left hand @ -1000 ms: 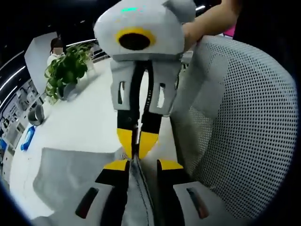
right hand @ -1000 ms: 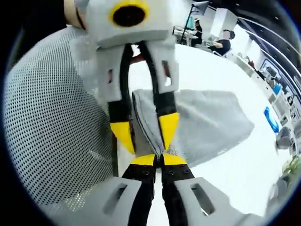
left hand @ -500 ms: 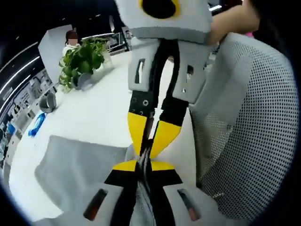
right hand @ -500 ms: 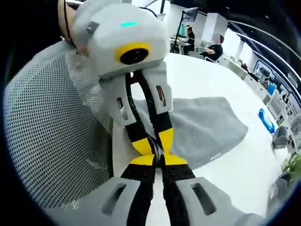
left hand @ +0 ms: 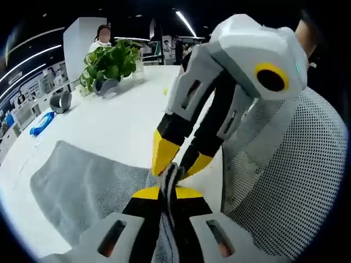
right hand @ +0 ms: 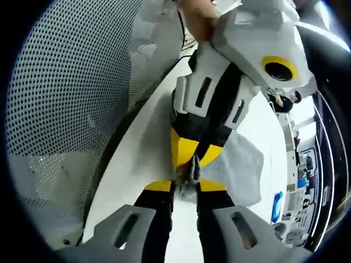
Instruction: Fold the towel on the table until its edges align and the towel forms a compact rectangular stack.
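Note:
The grey towel (left hand: 82, 186) lies spread on the white table (left hand: 115, 126), with one edge lifted off it. My left gripper (left hand: 167, 193) is shut on that raised, bunched edge. My right gripper (left hand: 180, 167) leans in from the upper right and pinches the same edge just beyond, tip to tip with the left. In the right gripper view, my right gripper (right hand: 186, 187) is shut on a small fold of cloth. There the left gripper (right hand: 193, 161) comes down from above onto the same spot. The rest of the towel (right hand: 244, 164) hangs down to the table behind them.
A grey mesh chair back (left hand: 285, 186) stands close against the table edge, beside both grippers (right hand: 66, 82). At the table's far side are a potted plant (left hand: 109, 63), a grey pot (left hand: 60, 101) and a blue object (left hand: 41, 123). A person sits beyond the plant.
Both grippers have kept hold of the towel edge and have tilted against each other. The right gripper now leans in from the upper right of the left gripper view. Both views have rolled.

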Tool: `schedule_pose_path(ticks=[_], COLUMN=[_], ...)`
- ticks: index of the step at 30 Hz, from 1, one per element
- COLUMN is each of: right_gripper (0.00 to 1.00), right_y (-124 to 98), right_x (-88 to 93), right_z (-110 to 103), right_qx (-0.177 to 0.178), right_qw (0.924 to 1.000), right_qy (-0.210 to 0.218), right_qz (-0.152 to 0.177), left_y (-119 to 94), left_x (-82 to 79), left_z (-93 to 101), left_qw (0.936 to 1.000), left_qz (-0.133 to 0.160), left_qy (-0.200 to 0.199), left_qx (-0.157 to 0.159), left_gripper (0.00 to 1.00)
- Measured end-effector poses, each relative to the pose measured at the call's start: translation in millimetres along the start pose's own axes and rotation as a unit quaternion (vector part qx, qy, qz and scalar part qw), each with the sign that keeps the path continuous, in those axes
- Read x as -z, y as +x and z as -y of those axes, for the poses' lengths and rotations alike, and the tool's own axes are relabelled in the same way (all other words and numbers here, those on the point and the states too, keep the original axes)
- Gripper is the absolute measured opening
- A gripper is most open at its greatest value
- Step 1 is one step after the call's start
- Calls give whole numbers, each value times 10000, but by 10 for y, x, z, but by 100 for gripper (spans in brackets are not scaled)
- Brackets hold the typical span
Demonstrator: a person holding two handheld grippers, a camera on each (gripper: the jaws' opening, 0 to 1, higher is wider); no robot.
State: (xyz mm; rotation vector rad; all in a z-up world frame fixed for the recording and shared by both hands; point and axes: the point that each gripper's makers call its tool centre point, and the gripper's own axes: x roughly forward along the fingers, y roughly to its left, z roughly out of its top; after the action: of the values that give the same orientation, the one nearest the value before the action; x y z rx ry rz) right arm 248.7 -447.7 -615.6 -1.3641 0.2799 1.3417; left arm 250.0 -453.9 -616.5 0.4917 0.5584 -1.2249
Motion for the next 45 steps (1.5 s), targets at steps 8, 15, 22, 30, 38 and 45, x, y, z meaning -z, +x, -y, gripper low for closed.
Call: schedule_pose_path(ticks=[8,15,22,30,38,45], right_gripper=[2,2,1,1,1,1], right_y=[-160,-234,-195,-59,81,121], right_x=[-31,156,426,693,804,853], right_z=[270,366,468,460,482,487], right_qx=[-258,-162,-170,-373,-439,-444], right_qw=[9665,9136,7967,6787,6128,5891], right_qy=[2363,3783,5653,6917,7458,7631], right_qz=[967,1483,2132,2439,2576,2619], left_y=[-44,-146,-244,-340,-335,-310], left_x=[0,174,338,363,472,543], left_z=[-84,-248,-363,-544,-531,-528], left_qw=[9919,9950,9990,9887,9855,9918], left_qz=[-46,-241,-135,339,314,67], left_qy=[1187,837,-312,-1428,-1658,-1231], left_qx=[-457,-492,-279,-310,-199,-323], left_gripper=[19,15,15,15,17,18])
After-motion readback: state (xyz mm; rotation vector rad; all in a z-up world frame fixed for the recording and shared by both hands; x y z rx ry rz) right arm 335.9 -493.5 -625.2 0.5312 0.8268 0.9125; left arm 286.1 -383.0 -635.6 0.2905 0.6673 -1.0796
